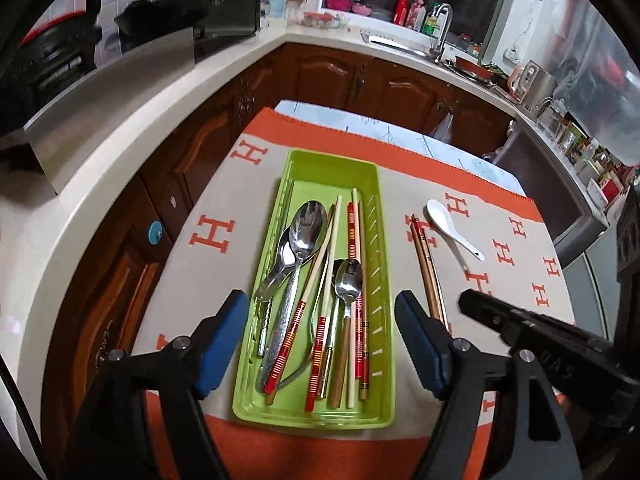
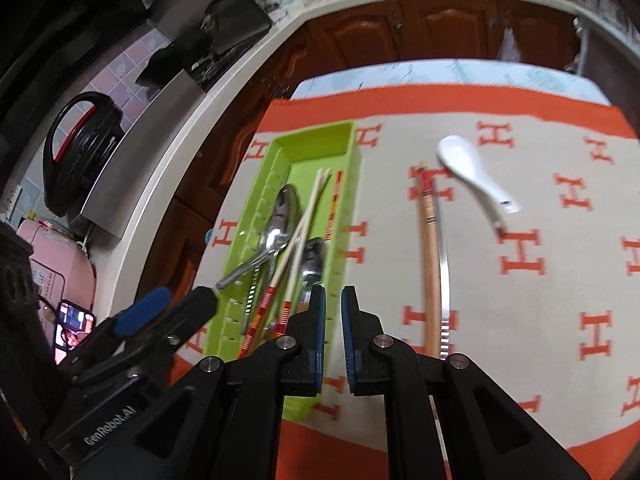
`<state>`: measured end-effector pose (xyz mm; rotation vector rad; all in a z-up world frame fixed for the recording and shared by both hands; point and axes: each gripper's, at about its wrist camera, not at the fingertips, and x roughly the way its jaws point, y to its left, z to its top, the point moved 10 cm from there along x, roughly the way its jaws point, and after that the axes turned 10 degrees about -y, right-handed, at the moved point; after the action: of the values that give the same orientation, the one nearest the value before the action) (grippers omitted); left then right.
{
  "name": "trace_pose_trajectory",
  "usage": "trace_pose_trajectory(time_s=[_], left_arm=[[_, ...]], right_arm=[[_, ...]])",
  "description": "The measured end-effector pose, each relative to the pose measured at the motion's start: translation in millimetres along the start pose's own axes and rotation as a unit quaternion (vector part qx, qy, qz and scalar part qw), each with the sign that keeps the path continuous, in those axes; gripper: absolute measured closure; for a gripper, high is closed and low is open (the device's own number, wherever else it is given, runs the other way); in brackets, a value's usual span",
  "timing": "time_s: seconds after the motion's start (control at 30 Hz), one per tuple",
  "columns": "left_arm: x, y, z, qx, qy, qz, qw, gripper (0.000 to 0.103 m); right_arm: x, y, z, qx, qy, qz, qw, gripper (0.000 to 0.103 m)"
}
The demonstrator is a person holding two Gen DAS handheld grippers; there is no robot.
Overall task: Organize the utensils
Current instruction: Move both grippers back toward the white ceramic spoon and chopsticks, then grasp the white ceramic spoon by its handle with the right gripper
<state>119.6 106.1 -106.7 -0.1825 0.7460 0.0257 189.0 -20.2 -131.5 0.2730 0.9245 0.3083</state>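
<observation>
1. The left claw [image 1: 322, 344] hangs above the near end of the green tray [image 1: 380, 184], tilted down at it. Its jaws stand wide apart with nothing held between them; the blue pads [image 1: 224, 344] flank the tray's width.
2. Below and ahead of that claw, the tray holds a pile of utensils lying lengthwise: a large steel spoon [image 1: 308, 228] to the left, a small steel spoon [image 1: 349, 280] nearer the right pad, and several red-banded chopsticks [image 1: 352, 236] among them.
3. The tray sits on a cloth [image 1: 212, 200] of beige with orange H letters and an orange border.
4. Just right of the left claw's right pad, outside the tray, a pair of brown chopsticks [image 1: 426, 268] lies on the cloth, roughly parallel to the tray.
5. Further right and ahead, a white spoon [image 1: 450, 226] lies on the cloth, near the tips of the brown chopsticks but apart from them.
6. The right claw [image 2: 333, 340] is nearly closed, a narrow gap between its pads, and grips nothing. In the right wrist view it sits over the cloth just beside the tray's right wall; the brown chopsticks [image 2: 430, 264] lie to its right, the white spoon [image 2: 468, 168] ahead and further right.
7. In the left wrist view the right claw's black finger [image 1: 492, 316] pokes in from the right, beside the brown chopsticks.
</observation>
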Motion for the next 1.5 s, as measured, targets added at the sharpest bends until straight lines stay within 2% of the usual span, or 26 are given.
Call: trace_pose_trajectory(time_s=[0.13, 0.4, 0.7, 0.87, 0.9, 0.97, 1.13, 1.23, 1.4, 1.5], left_arm=[[-5.1, -13.0, -3.5, 0.011, -0.003, -0.002, 0.9999, 0.025], [-0.4, -45.7, -18.0, 0.027, 0.019, -0.019, 0.9993, 0.024], [12.2, -82.4, -18.3, 0.046, 0.033, -0.056, 0.9968, 0.025], [32.0, -105.4, -16.2, 0.053, 0.075, -0.087, 0.9919, 0.043], [35.2, -108.1, -16.0, 0.053, 0.082, -0.09, 0.9912, 0.048], [46.2, -114.4, -14.1, 0.051, 0.099, -0.096, 0.9891, 0.05], [71.6, -122.9, -14.5, 0.053, 0.139, -0.106, 0.9831, 0.069], [89.8, -124.4, -15.9, 0.041, 0.176, -0.112, 0.9771, 0.074], [109.6, -124.8, -5.6, 0.032, 0.197, -0.114, 0.9733, 0.076], [120.2, -124.7, -0.2, 0.029, 0.207, -0.115, 0.9711, 0.076]], right_arm=[[-17.5, -18.9, 0.9, 0.008, -0.016, -0.01, 1.0, 0.095], [-47.4, -62.5, 3.6, 0.019, -0.044, -0.035, 0.998, 0.095], [-49.6, -110.5, 6.8, 0.049, -0.041, -0.044, 0.997, 0.095], [-48.3, -129.0, 14.7, 0.045, -0.04, -0.049, 0.997, 0.095], [-47.7, -134.5, 17.8, 0.043, -0.039, -0.05, 0.997, 0.095], [-46.5, -140.9, 23.8, 0.043, -0.036, -0.05, 0.997, 0.095], [-30.4, -158.1, 51.9, 0.033, -0.011, -0.047, 0.998, 0.095], [-11.8, -166.5, 70.7, 0.035, 0.014, -0.04, 0.998, 0.094], [34.4, -171.3, 101.6, 0.045, 0.056, -0.021, 0.997, 0.084], [67.5, -175.2, 114.2, 0.066, 0.078, -0.013, 0.995, 0.082]])
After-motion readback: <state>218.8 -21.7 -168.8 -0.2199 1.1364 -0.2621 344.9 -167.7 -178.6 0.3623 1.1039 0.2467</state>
